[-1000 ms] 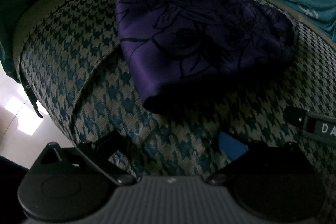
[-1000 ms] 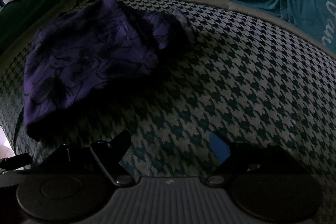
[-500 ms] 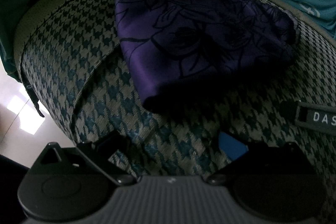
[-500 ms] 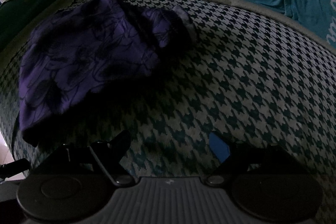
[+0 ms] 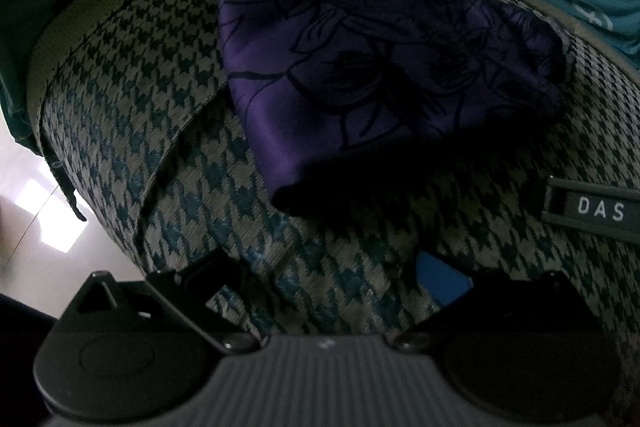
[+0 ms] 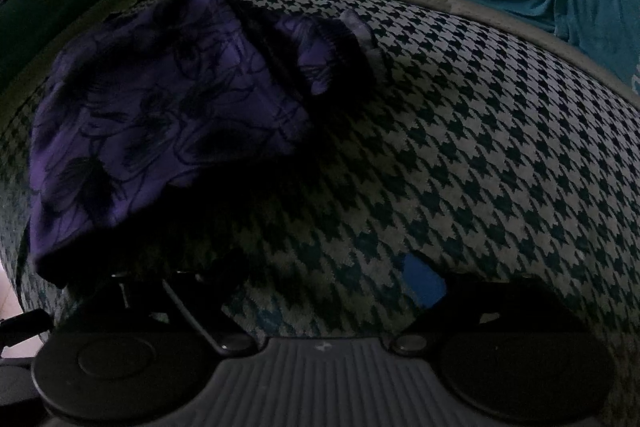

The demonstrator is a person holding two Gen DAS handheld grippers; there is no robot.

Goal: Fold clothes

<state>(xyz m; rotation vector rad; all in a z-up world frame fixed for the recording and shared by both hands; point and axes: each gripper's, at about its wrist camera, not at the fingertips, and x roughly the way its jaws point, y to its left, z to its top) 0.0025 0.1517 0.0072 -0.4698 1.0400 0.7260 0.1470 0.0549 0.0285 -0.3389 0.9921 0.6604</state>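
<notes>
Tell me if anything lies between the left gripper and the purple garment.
Nothing visible does. Only bare houndstooth cover lies between the open left gripper and the near edge of the folded purple garment. The right gripper, also open and empty, shows at the left view's right edge, off to the side of that path.

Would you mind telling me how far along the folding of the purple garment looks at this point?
Mostly done: the purple garment lies folded into a compact bundle on the houndstooth cushion. Nothing is in hand; the left gripper and right gripper are both open and clear of it. Possibly left: tidying the loose bit poking out along one edge.
</notes>
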